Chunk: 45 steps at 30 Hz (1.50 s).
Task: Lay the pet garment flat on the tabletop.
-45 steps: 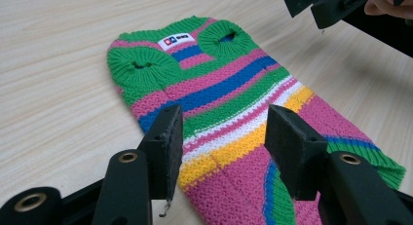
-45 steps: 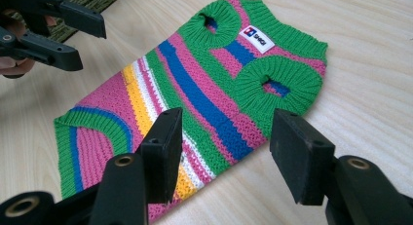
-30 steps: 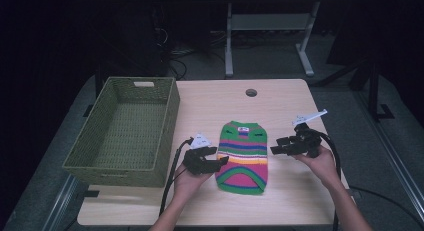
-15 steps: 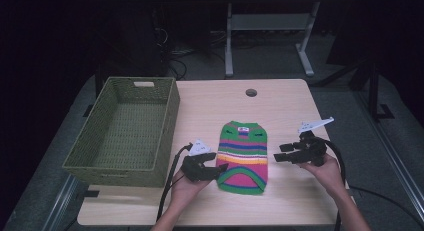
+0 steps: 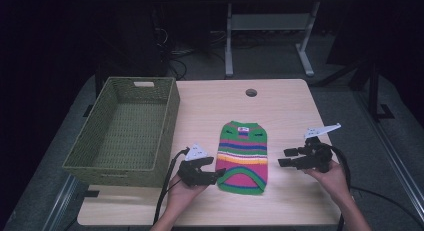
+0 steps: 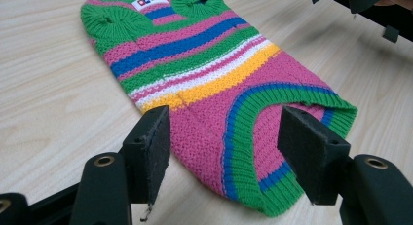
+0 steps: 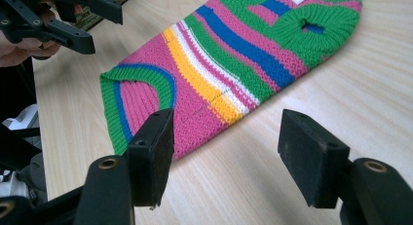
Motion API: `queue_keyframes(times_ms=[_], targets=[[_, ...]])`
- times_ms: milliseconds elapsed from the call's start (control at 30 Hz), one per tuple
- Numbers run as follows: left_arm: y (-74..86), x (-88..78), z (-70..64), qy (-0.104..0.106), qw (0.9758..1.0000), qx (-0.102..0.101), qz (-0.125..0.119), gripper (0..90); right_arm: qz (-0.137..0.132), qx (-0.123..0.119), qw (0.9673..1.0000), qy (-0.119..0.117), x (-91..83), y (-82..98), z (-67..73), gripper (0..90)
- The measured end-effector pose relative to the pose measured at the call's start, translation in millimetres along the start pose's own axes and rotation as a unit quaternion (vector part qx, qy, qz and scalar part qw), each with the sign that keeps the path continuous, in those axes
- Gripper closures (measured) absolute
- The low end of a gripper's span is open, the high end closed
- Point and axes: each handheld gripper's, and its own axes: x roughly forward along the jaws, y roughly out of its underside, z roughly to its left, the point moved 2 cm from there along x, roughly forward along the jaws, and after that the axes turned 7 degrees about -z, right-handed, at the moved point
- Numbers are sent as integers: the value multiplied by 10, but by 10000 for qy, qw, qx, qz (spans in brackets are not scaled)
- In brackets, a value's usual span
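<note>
Since a second ago our right gripper (image 5: 283,158) has drawn away from the sweater (image 5: 243,156) toward the right edge of the tabletop (image 5: 280,106), and both pairs of jaws have just been opening, with nothing between them. Our left gripper (image 5: 220,174) sits at the sweater's near left corner, jaws wide, the green hem (image 6: 253,186) lying flat just ahead of them and not pinched. Our right gripper, also wide, stands apart from the sweater's right edge and points left at it. The sweater lies flat, its long axis running away from us, collar at the far end. A woven basket (image 5: 125,131) stands left of the sweater. We judge the left gripper nearer for the next grasp.
</note>
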Motion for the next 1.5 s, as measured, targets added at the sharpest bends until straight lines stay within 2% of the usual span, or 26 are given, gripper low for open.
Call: queue_keyframes(times_ms=[367,633,967,1233,1500], targets=[[108,-124,-30,23,10000,-14,75,321,38,114,9999,-8,-51,151,49,348],[164,-201,-22,-15,10000,-76,56,294,-7,90,10000,-38,-78,242,82,341],[203,-262,-21,-29,9999,-87,45,271,1,107,9999,39,-127,378,123,311],[208,-310,-36,-30,10000,-85,-33,266,-87,158,9998,86,-198,459,158,301],[269,-335,-47,-32,10000,-60,7,263,-175,211,9996,119,-303,577,176,289]])
